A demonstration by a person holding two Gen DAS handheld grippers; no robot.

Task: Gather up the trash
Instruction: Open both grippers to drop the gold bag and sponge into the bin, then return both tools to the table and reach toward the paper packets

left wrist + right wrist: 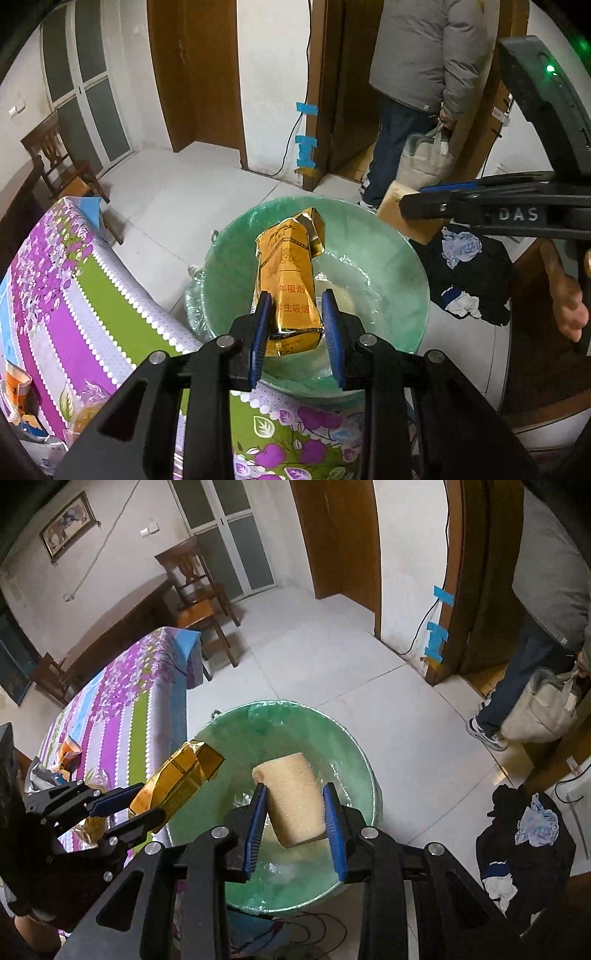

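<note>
A green trash bin [391,236] lined with a clear bag stands on the floor beside the table; it also shows in the right wrist view [347,738]. My left gripper [297,325] is shut on a crumpled gold cigarette pack [286,273] and holds it over the bin's mouth. In the right wrist view that gripper [136,805] and the pack [177,779] appear at the bin's left rim. My right gripper [295,812] is shut on a tan sponge block [291,794] above the bin. The right gripper [436,201] also shows in the left wrist view.
A table with a floral purple and green cloth [74,295] holds more wrappers [68,751] at the left. Dark clothes and rags [469,273] lie on the floor right of the bin. A person with a bag [417,110] stands by the doorway. A wooden chair [199,598] stands behind.
</note>
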